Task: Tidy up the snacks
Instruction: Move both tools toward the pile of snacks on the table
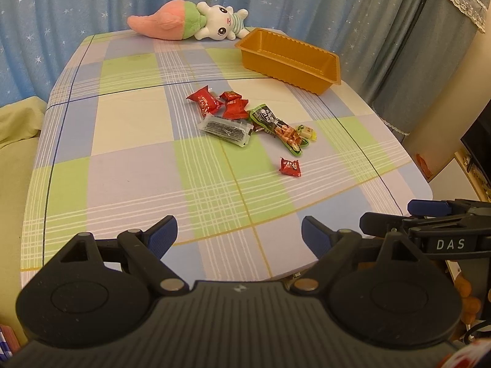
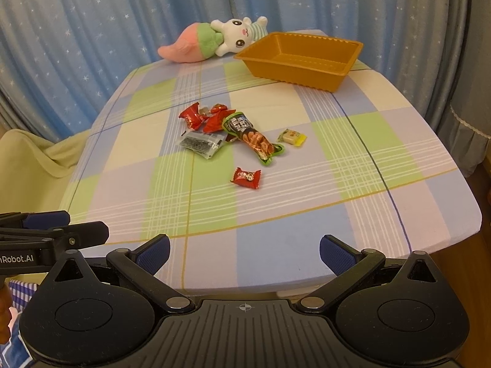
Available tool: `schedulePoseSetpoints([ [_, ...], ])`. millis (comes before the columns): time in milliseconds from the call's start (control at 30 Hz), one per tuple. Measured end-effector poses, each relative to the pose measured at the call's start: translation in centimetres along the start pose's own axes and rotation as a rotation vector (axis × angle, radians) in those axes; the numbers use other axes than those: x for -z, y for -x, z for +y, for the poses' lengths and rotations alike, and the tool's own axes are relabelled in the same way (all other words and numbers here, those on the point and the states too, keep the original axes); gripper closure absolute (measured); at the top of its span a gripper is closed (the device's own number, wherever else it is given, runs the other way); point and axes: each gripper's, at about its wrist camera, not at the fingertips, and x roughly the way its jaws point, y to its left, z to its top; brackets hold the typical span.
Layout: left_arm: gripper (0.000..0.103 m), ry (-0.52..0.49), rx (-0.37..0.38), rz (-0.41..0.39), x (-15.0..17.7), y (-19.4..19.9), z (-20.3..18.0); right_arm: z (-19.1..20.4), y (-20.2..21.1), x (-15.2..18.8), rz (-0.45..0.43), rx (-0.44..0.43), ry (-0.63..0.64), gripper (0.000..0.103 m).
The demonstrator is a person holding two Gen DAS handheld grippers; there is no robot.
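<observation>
Several wrapped snacks lie mid-table: red candies (image 1: pixel 214 102) (image 2: pixel 196 116), a clear pack with dark contents (image 1: pixel 225 128) (image 2: pixel 201 143), a long green snack pack (image 1: pixel 277 128) (image 2: pixel 253 136), a small yellow candy (image 1: pixel 307 131) (image 2: pixel 292 137) and a lone red candy (image 1: pixel 290 167) (image 2: pixel 246 178). An empty orange tray (image 1: pixel 288 58) (image 2: pixel 299 61) stands at the far right. My left gripper (image 1: pixel 239 234) and right gripper (image 2: pixel 244 253) are open and empty over the near table edge. Each also shows in the other's view, the right (image 1: pixel 386 220) and the left (image 2: pixel 86 227).
A plush rabbit with a pink carrot (image 1: pixel 190 23) (image 2: pixel 214 41) lies at the table's far edge beside the tray. The table has a checked cloth (image 1: pixel 138 168) (image 2: pixel 353 153). Blue starred curtains (image 1: pixel 61 15) hang behind. A cream cushion (image 2: pixel 27 159) is at the left.
</observation>
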Motion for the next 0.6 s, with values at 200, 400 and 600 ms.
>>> schedulePoseSetpoints([
  [200, 0.016, 0.003, 0.000, 0.001, -0.08, 0.07, 0.36, 0.07, -0.37, -0.25, 0.001, 0.000, 0.001, 0.000],
  [400, 0.016, 0.009, -0.002, 0.001, -0.13, 0.02, 0.70, 0.41, -0.60, -0.21, 0.001, -0.001, 0.003, 0.000],
  [600, 0.016, 0.016, -0.006, 0.002, -0.33, -0.22, 0.88, 0.80, -0.65, -0.26, 0.002, -0.001, 0.003, 0.000],
])
